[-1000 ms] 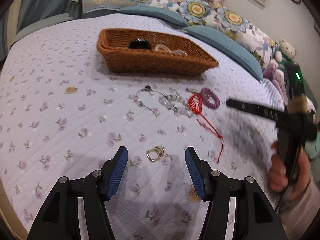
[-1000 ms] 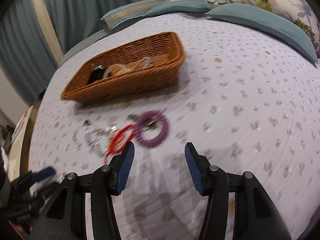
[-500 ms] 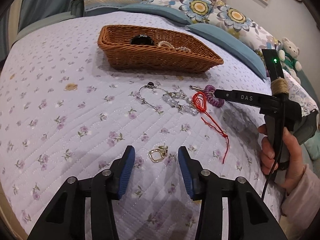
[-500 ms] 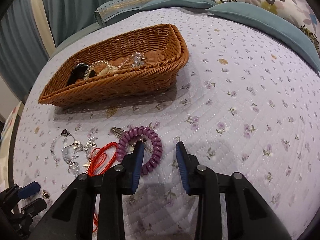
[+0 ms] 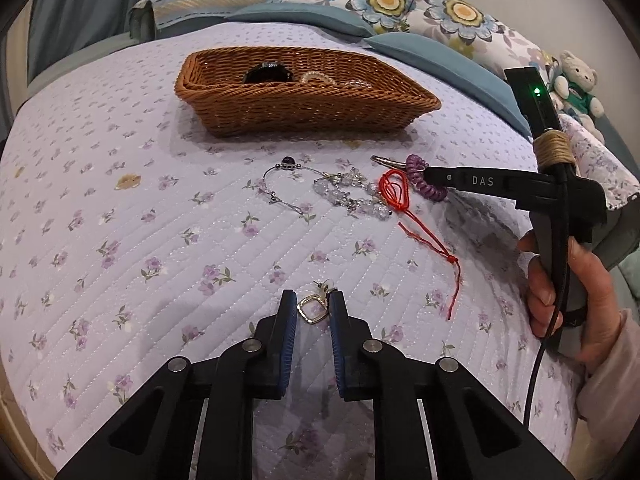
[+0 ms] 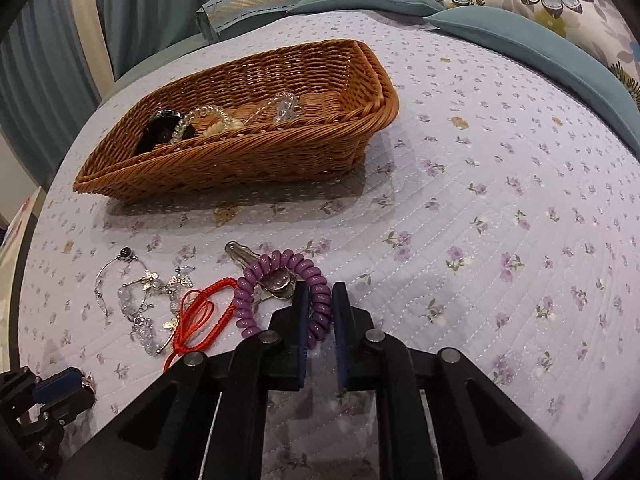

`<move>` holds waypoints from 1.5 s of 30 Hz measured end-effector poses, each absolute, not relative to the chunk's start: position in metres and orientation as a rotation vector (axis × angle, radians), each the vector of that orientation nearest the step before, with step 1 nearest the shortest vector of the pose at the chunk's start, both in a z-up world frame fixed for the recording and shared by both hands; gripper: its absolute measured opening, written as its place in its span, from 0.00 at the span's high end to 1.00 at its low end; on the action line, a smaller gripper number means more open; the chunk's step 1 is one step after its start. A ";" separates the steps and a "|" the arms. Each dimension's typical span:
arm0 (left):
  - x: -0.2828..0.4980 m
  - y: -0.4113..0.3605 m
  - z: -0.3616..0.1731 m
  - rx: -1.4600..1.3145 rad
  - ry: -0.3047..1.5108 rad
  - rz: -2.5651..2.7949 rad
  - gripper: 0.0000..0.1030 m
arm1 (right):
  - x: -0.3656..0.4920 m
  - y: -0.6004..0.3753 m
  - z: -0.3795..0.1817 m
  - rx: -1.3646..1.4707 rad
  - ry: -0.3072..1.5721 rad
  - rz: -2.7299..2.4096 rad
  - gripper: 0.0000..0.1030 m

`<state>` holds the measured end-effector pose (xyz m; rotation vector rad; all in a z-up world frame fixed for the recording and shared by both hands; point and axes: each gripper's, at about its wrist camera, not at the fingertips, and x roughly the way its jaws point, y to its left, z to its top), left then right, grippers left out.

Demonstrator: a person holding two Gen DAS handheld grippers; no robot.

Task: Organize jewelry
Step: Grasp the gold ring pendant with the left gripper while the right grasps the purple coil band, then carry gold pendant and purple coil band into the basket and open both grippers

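Left wrist view shows the left gripper [image 5: 313,312] at lower centre, its blue pads drawn in close around a small square silver ring [image 5: 311,310] lying flat on the lilac quilt [image 5: 120,240]; whether the pads actually touch the ring cannot be told. Such a thin, flat piece could slide out from between the pads or be pressed into the soft fabric, and the jaws might pinch a fold of quilt with it. Right wrist view shows the right gripper [image 6: 320,300] at lower centre, narrowed onto the near side of the purple coil bracelet [image 6: 280,292], which looks pinched between the pads. A silver hair clip [image 6: 264,268] lies through that coil, so lifting may drag the clip along and drop it short of the wicker basket [image 6: 248,160] in the upper left. The red cord [image 6: 200,312] lies just beside the coil, touching or nearly so, and next to it the beaded silver chain [image 6: 148,300] forms a tangle; either could snag and trail. The basket already holds a few pieces.
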<state>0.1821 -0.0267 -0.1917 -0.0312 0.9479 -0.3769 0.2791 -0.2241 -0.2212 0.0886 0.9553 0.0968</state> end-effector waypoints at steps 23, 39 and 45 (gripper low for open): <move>0.166 -0.017 -0.184 -0.067 0.906 -0.417 0.85 | 0.211 -0.244 -0.201 0.207 0.894 0.140 0.86; 0.220 0.013 -0.098 -0.206 0.730 -0.459 0.98 | 0.242 -0.222 -0.117 0.174 0.754 0.228 0.87; 0.251 0.028 -0.092 -0.254 0.767 -0.521 0.94 | 0.264 -0.218 -0.106 0.166 0.733 0.250 0.87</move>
